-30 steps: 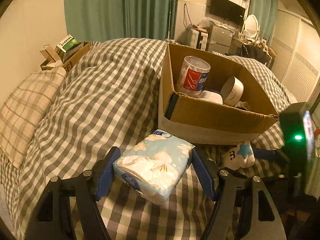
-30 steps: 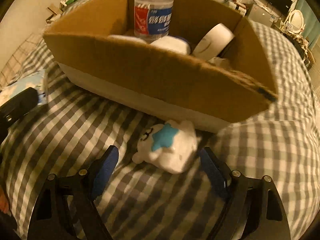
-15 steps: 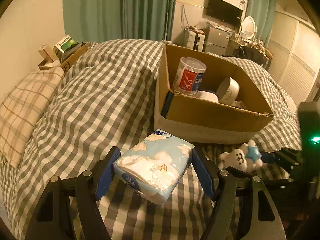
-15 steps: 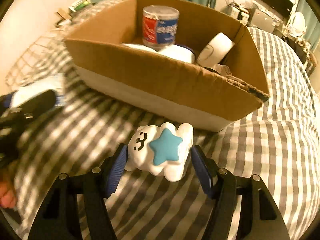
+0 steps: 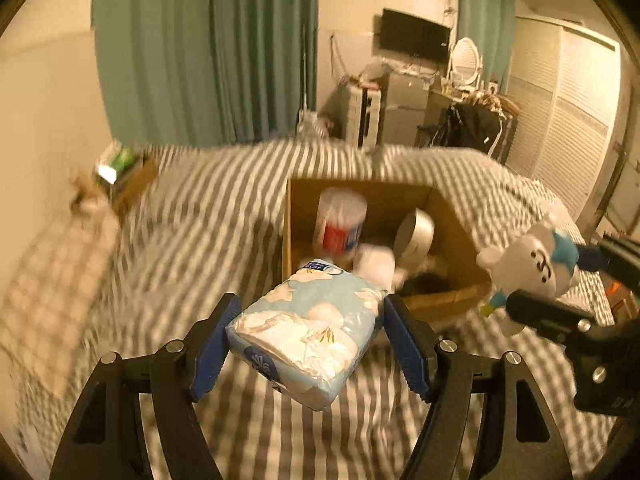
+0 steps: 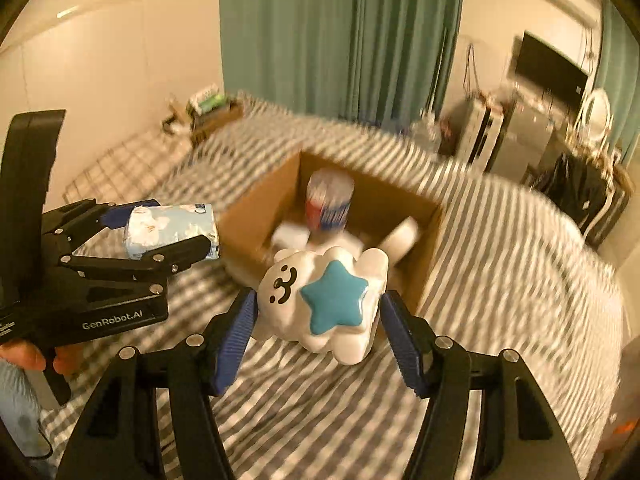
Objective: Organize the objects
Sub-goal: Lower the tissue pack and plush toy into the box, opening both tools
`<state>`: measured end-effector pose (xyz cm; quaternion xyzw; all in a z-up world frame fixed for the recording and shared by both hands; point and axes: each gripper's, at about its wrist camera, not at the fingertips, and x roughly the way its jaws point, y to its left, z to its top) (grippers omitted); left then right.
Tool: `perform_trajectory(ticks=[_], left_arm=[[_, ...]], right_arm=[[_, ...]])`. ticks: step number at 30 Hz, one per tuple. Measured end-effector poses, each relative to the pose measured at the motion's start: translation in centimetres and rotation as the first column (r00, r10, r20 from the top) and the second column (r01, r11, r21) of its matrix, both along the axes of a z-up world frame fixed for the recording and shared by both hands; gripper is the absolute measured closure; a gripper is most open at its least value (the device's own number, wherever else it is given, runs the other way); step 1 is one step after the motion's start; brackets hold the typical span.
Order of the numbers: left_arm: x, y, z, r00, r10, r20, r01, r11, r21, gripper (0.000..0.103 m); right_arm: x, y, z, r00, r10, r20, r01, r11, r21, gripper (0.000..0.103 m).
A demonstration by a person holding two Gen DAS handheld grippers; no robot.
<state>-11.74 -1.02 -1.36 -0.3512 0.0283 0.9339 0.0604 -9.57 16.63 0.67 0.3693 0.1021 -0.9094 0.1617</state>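
My left gripper (image 5: 308,344) is shut on a light blue tissue pack (image 5: 308,332) and holds it in the air before the open cardboard box (image 5: 444,304); the pack also shows in the right wrist view (image 6: 168,232). My right gripper (image 6: 316,328) is shut on a white plush toy with a blue star (image 6: 324,296), lifted above the bed near the box (image 6: 260,216); the toy shows at the right of the left wrist view (image 5: 528,268). The box holds a red and blue canister (image 5: 340,224), a tape roll (image 5: 416,236) and other white items.
The box sits on a grey checked bedspread (image 5: 180,232). A small box of books (image 5: 124,172) stands at the bed's far left by a plaid pillow (image 5: 40,292). Green curtains (image 5: 208,52), a wall television (image 5: 416,40) and cluttered furniture stand beyond the bed.
My right gripper has shut on the plush toy and lifted it off the bed. Both grippers have risen, so I now look down into the box from higher up.
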Motion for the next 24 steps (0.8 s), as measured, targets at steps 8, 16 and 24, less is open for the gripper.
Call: perform_trajectory(ticks=[8,16,24], left_arm=[[-6.0,2.3,3.6,0.997,-0.042,-0.067,0.039,0.998,-0.04,0.029],[-11.7,3.6,0.4,0.998,-0.062,-0.02,0.06,0.996,-0.067,0.029],[-13.2,3.8,-5.2,0.995,-0.064,0.081,0.07,0.995,-0.071,0.029]], right_arm=[[-6.3,1.7,5.4,0.996,-0.003,-0.093,0.003,1.0,0.0,0.04],[-13.3,2.6,2.6,0.999,-0.018,-0.046,0.017,0.999,-0.031,0.04],[-16.3,3.2,-4.8,0.996,-0.012,0.084,0.016,0.999,-0.052,0.04]])
